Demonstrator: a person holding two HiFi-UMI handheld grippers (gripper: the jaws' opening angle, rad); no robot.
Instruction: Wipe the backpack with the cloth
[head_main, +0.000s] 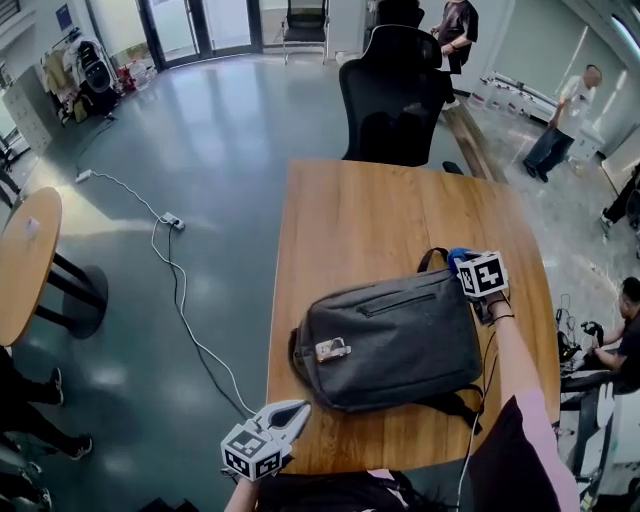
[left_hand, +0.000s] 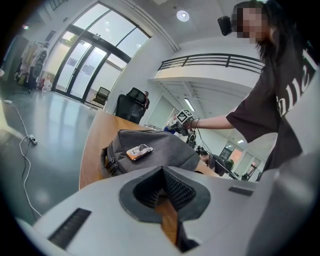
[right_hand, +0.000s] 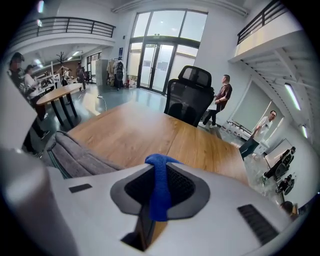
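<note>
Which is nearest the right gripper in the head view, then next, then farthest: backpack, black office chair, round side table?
1. Backpack, just left of the right gripper.
2. Black office chair, farther ahead.
3. Round side table, far left.

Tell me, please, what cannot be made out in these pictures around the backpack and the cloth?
The cloth: the right gripper view shows only a blue strip in the shut jaws of the right gripper; the gripper's body hides the rest.
The tag on the backpack: its print is too small in the head view and the left gripper view.
The backpack's underside: hidden against the table in every view.
</note>
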